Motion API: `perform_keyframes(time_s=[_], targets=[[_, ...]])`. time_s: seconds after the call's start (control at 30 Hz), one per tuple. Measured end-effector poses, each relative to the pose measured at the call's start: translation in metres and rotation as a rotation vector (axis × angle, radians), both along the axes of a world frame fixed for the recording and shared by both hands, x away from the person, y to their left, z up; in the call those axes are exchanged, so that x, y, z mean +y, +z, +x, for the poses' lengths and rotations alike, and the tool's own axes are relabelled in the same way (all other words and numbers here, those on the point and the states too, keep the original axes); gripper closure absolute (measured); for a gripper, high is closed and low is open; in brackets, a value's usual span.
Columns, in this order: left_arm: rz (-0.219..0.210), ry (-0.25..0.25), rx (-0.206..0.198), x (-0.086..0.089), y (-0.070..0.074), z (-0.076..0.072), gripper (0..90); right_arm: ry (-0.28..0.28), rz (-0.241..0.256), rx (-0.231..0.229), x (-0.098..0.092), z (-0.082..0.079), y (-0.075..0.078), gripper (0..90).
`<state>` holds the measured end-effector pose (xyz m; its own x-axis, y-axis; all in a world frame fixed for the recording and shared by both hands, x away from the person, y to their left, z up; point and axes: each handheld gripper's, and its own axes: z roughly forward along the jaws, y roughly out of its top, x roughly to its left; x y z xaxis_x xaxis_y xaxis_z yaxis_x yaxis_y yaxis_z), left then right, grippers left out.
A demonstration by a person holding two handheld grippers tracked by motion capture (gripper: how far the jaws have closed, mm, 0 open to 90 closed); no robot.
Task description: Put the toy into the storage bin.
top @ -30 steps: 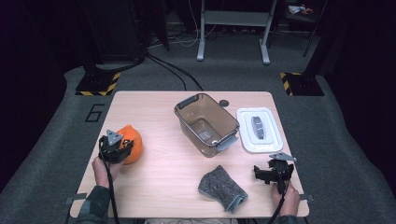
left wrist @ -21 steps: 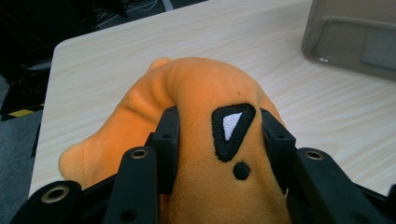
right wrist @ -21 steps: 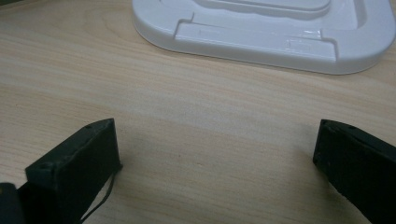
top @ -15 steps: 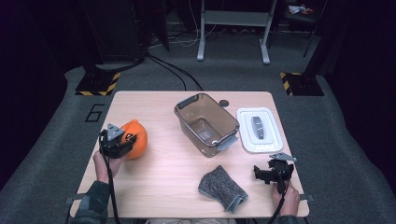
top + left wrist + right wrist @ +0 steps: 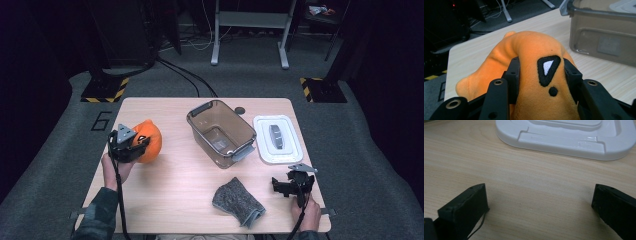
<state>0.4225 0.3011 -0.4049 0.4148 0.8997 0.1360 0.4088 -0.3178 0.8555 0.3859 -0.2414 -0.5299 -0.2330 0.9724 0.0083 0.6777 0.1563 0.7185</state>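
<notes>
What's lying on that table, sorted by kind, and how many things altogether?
Orange plush toy: 1
Clear plastic box: 1
White lid: 1
Grey cloth: 1
Small dark disc: 1
Total: 5

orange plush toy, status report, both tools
Left tool shut on orange plush toy, lifted beside clear bin. Right tool open, idle near white lid. Path to bin unobstructed.

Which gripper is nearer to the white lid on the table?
The right gripper. It rests open just in front of the white lid, toward the person. The left gripper is far across the table, beyond the clear box, shut on the orange plush toy.
</notes>
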Motion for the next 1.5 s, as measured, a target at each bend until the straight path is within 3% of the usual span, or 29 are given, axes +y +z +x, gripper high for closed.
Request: perform_keyframes(time_s=[1.2,1.5], targets=[[0.039,-0.123,-0.074,-0.050,0.059,0.030,57.8,0.003,-0.002,-0.001,0.000,0.000,0.000,0.0],[0.026,-0.165,-0.094,-0.068,0.072,0.038,57.4,0.004,-0.005,-0.001,0.000,0.000,0.000,0.0]])
